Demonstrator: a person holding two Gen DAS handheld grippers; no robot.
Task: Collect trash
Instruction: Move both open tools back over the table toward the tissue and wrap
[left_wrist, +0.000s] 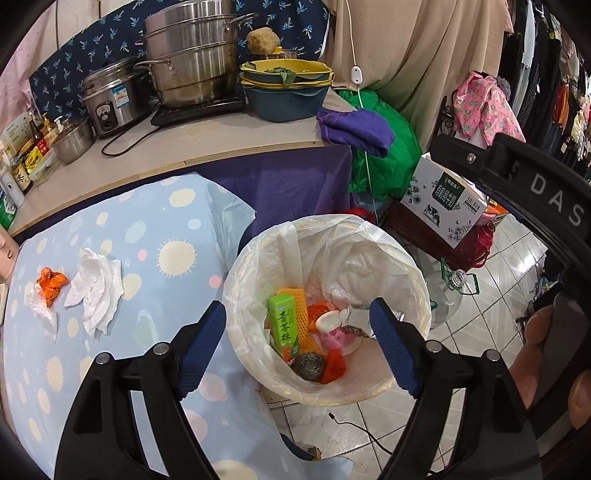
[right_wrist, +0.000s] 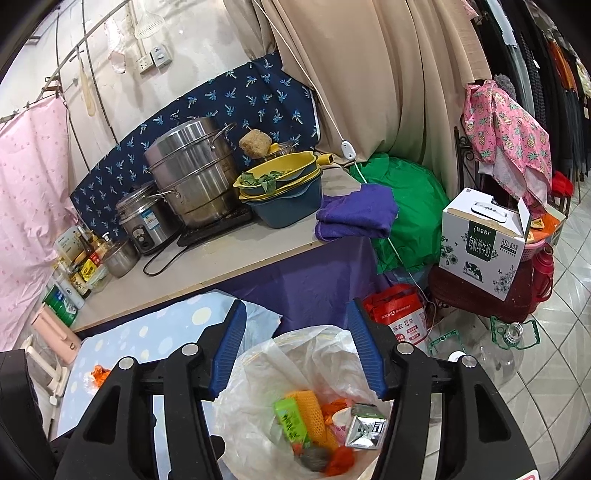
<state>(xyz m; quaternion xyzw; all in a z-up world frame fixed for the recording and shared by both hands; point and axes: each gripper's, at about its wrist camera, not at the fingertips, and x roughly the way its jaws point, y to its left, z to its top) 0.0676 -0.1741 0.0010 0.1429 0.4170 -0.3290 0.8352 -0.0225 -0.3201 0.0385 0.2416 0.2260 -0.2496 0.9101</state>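
A round trash bin (left_wrist: 413, 295) lined with a white plastic bag stands on the floor beside a table with a blue spotted cloth (left_wrist: 173, 225). Inside lie a green carton (left_wrist: 284, 328), orange foam netting, a steel scourer (left_wrist: 310, 365) and other scraps. My left gripper (left_wrist: 299, 347) is open and empty above the bin. On the table at left lie a crumpled white tissue (left_wrist: 96, 291) and an orange wrapper (left_wrist: 51, 282). My right gripper (right_wrist: 295, 350) is open above the bin (right_wrist: 258, 369); a silver foil packet (right_wrist: 365, 428) lies or falls in it.
A counter (left_wrist: 221, 140) behind holds steel pots (left_wrist: 192, 55), a rice cooker, stacked bowls, bottles and a purple cloth (left_wrist: 354, 129). A green bag, a milk carton box (right_wrist: 484, 243), a red bag and a clear plastic jug (right_wrist: 506, 347) stand on the tiled floor at right.
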